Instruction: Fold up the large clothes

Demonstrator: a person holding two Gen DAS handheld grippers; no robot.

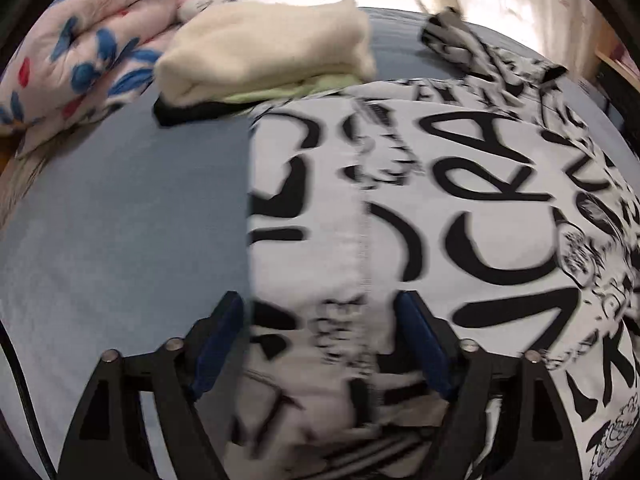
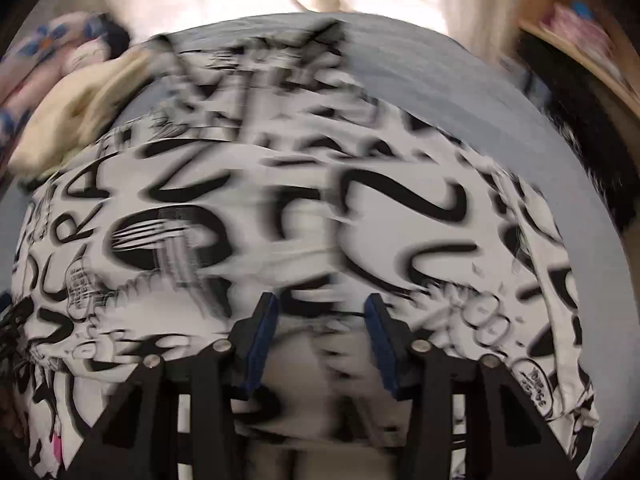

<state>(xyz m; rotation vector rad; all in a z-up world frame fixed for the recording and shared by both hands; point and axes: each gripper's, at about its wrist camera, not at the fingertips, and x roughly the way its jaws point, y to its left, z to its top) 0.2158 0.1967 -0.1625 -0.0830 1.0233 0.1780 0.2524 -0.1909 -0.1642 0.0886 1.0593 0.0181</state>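
Blue bedding covers the bed [image 1: 120,216] I'm working over, with pale curtains glowing behind it and a floral quilt [image 1: 72,60] bunched at the far left. Beside that quilt sits a pile of folded clothes [image 1: 268,52], cream on top, which I read as pieces already finished. The black-and-white printed garment [image 1: 460,184] lies spread across the bed, one long side already turned over itself with a stitched hem running down the flap, so I judge the fold as begun but far from done: the other side and the lengthwise folds remain.

My left hand-held gripper [image 1: 320,312] stands wide apart, straddling that folded strip at its near end, cloth between the pads but nothing pinched. My right hand-held gripper [image 2: 322,312] is likewise spread, hovering low over the middle of the print, with fabric passing under and between its fingers. That view is smeared, so whether the cloth touches the pads I cannot tell.
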